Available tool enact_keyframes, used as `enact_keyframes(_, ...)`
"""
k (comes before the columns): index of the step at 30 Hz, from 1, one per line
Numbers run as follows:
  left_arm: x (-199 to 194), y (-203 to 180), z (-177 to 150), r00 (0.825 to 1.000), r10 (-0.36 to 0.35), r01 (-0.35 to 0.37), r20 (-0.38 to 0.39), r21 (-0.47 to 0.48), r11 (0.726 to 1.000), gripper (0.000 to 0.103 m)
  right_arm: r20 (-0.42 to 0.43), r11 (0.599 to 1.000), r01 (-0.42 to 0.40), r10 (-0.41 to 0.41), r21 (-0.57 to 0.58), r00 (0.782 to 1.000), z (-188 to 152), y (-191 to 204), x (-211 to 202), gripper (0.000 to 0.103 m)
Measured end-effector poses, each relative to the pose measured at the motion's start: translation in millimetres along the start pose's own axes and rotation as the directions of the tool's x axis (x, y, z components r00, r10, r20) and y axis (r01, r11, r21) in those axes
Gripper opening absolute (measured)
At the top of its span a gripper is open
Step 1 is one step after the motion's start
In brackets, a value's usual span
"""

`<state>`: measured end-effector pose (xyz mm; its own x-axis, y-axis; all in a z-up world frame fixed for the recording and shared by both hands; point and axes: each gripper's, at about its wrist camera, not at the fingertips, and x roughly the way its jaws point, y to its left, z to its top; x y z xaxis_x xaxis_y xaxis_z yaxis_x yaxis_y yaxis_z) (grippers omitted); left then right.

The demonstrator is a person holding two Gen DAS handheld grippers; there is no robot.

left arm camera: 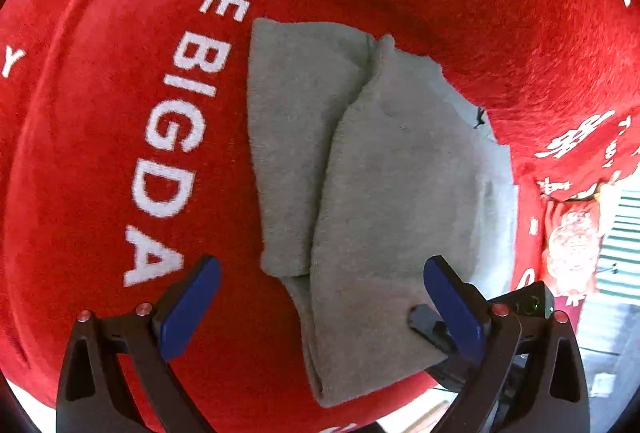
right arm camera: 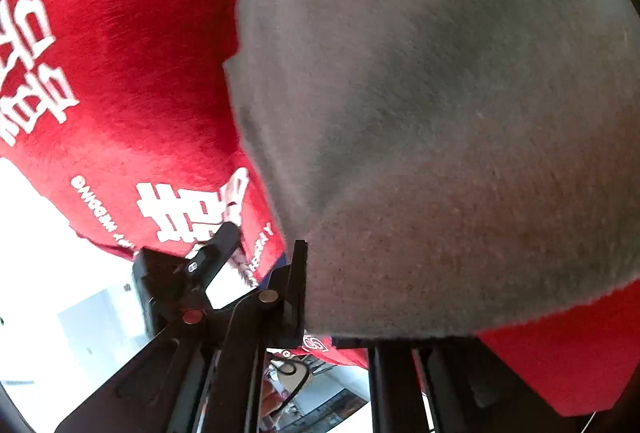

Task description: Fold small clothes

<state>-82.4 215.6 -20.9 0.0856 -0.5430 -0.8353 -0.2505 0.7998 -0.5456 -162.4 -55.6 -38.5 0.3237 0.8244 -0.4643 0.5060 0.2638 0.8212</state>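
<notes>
The left gripper (left arm camera: 320, 297) is wide open over the soft grey folded cloth (left arm camera: 360, 161) on the red printed blanket (left arm camera: 100, 133), while the right gripper (right arm camera: 320, 329) pinches the cloth's edge.

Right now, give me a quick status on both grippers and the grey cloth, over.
Left gripper open above the grey cloth. Right gripper shut on its near edge. Cloth partly folded on the red blanket. Nothing in the way.

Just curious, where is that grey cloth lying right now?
The grey cloth lies folded on the red printed blanket, right of the white lettering in the left wrist view.
</notes>
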Motion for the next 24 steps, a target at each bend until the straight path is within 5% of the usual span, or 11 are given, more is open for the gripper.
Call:
enact_keyframes(6,14,-16,8,0.985,-0.167,0.166,-0.037,-0.012,0.986,0.101,0.007,0.992,-0.092,0.093,-0.091,0.996,6,40,-17,0.009)
enact_keyframes(11,25,-46,27,0.977,-0.21,0.212,-0.045,0.05,0.976,0.101,-0.006,0.987,-0.053,0.053,-0.15,0.999,9,49,-21,0.009)
enact_keyframes(18,47,-85,29,1.0,0.002,0.003,-0.026,0.204,0.979,0.1,-0.064,0.991,0.054,-0.062,-0.123,0.996,-2,23,-10,0.009)
enact_keyframes(19,48,-84,27,0.999,0.027,-0.021,-0.025,0.217,0.976,0.092,-0.07,0.99,0.067,-0.076,-0.121,0.995,-3,22,-8,0.009)
enact_keyframes(24,55,-85,21,0.993,0.118,-0.109,-0.021,0.256,0.961,0.085,-0.125,0.951,0.251,-0.276,-0.179,0.953,-6,19,-10,0.024)
